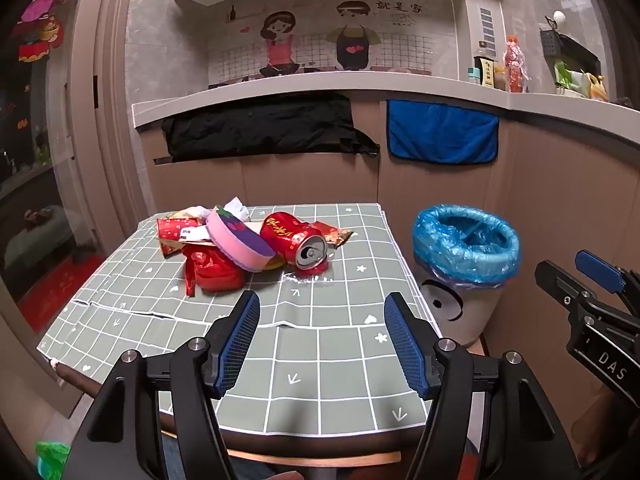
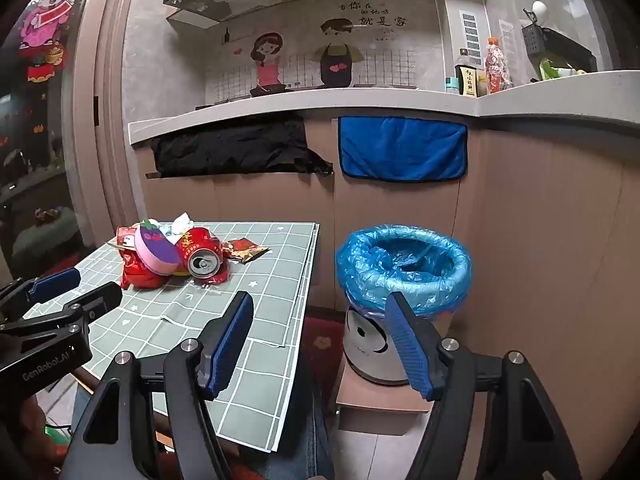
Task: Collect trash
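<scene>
A pile of trash lies at the far left of the table: a crushed red can (image 1: 298, 242) (image 2: 202, 254), a pink and purple sponge (image 1: 240, 242) (image 2: 156, 252), a red plastic bag (image 1: 212, 270) (image 2: 136, 274), red wrappers (image 1: 176, 232) (image 2: 244, 249) and white tissue (image 1: 236, 206) (image 2: 182, 222). A bin with a blue liner (image 1: 466, 246) (image 2: 402, 268) stands right of the table. My left gripper (image 1: 322, 306) is open and empty above the table's near part. My right gripper (image 2: 320, 306) is open and empty, between the table's edge and the bin.
The table carries a green grid-patterned cloth (image 1: 340, 360) (image 2: 272, 264). Behind it is a counter front with a black cloth (image 1: 264, 128) and a blue towel (image 1: 442, 132) hanging. The bin stands on a low wooden block (image 2: 376, 400). Bottles (image 1: 514, 66) stand on the counter.
</scene>
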Action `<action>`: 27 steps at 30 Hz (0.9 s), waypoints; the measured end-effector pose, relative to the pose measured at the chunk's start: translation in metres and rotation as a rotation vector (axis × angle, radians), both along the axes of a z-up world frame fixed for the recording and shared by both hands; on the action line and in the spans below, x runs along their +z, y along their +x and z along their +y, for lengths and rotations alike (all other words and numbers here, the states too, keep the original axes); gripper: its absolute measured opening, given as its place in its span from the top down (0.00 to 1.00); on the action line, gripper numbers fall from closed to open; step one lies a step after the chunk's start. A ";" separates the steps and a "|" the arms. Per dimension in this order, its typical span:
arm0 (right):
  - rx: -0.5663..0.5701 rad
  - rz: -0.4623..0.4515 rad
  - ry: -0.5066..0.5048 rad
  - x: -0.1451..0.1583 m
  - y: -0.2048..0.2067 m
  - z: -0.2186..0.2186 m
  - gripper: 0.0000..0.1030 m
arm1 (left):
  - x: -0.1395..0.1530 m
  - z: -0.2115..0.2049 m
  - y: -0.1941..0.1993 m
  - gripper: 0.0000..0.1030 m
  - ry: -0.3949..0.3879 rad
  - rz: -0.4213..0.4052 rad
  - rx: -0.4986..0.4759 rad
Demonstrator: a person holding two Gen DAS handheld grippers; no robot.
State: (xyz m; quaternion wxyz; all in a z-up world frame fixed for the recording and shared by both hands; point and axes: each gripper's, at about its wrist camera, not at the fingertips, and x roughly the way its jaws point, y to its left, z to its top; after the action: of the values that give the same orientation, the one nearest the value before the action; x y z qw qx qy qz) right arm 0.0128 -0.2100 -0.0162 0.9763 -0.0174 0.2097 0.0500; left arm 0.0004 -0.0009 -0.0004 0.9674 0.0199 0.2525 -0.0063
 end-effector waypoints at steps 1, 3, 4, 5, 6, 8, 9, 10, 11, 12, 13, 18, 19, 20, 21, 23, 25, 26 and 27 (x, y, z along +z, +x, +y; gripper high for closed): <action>-0.001 -0.008 0.004 -0.001 0.000 0.000 0.36 | 0.000 -0.001 0.000 0.37 0.002 0.002 -0.001; 0.004 -0.002 0.006 -0.002 0.002 0.000 0.36 | 0.003 0.001 -0.003 0.37 0.003 0.002 -0.002; 0.002 -0.010 0.012 -0.002 0.001 -0.001 0.36 | 0.004 -0.001 -0.003 0.37 0.005 0.003 -0.005; 0.004 -0.008 0.013 -0.002 0.002 -0.001 0.36 | 0.004 0.001 -0.002 0.37 0.001 0.002 -0.003; 0.007 -0.003 0.013 -0.003 0.003 -0.001 0.36 | 0.006 0.005 -0.002 0.37 -0.004 0.001 0.001; 0.004 -0.009 0.012 0.002 -0.003 0.000 0.36 | 0.009 0.008 -0.002 0.37 -0.009 0.001 0.003; 0.003 -0.010 0.009 0.002 -0.004 0.000 0.36 | 0.006 0.008 -0.004 0.37 -0.012 -0.006 0.004; 0.002 -0.002 0.012 0.003 0.000 -0.002 0.36 | 0.006 0.009 -0.004 0.37 -0.013 -0.007 0.004; 0.003 -0.001 0.012 0.004 -0.001 -0.002 0.36 | 0.004 0.009 -0.004 0.37 -0.017 -0.008 0.005; 0.004 0.002 0.014 0.005 -0.001 -0.002 0.36 | 0.005 0.010 -0.004 0.37 -0.017 -0.009 0.004; 0.006 0.001 0.014 0.002 0.000 0.000 0.36 | 0.004 0.007 -0.005 0.37 -0.016 -0.010 0.008; 0.012 0.006 0.015 0.001 -0.001 0.001 0.36 | 0.003 0.006 -0.005 0.37 -0.015 -0.013 0.009; 0.011 0.004 0.018 0.001 -0.002 -0.001 0.36 | 0.004 0.006 -0.006 0.37 -0.014 -0.012 0.008; 0.011 0.004 0.018 0.001 -0.002 -0.001 0.36 | 0.003 0.006 -0.006 0.37 -0.015 -0.013 0.008; 0.009 0.004 0.015 0.001 -0.002 0.000 0.36 | 0.002 0.005 -0.005 0.37 -0.016 -0.014 0.010; 0.010 0.004 0.018 0.002 -0.002 -0.001 0.36 | 0.003 0.009 -0.004 0.37 -0.015 -0.014 0.009; 0.009 0.004 0.021 0.003 -0.002 -0.001 0.36 | 0.004 0.011 -0.005 0.37 -0.016 -0.013 0.009; 0.009 0.002 0.021 0.003 -0.002 -0.002 0.36 | 0.004 0.009 -0.005 0.37 -0.015 -0.014 0.010; 0.008 0.001 0.021 0.004 -0.002 -0.002 0.36 | 0.005 0.008 -0.006 0.37 -0.014 -0.014 0.011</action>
State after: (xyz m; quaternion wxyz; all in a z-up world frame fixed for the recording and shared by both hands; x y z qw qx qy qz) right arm 0.0105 -0.2115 -0.0124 0.9761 -0.0078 0.2098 0.0562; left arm -0.0054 0.0069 0.0047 0.9692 0.0118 0.2460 -0.0025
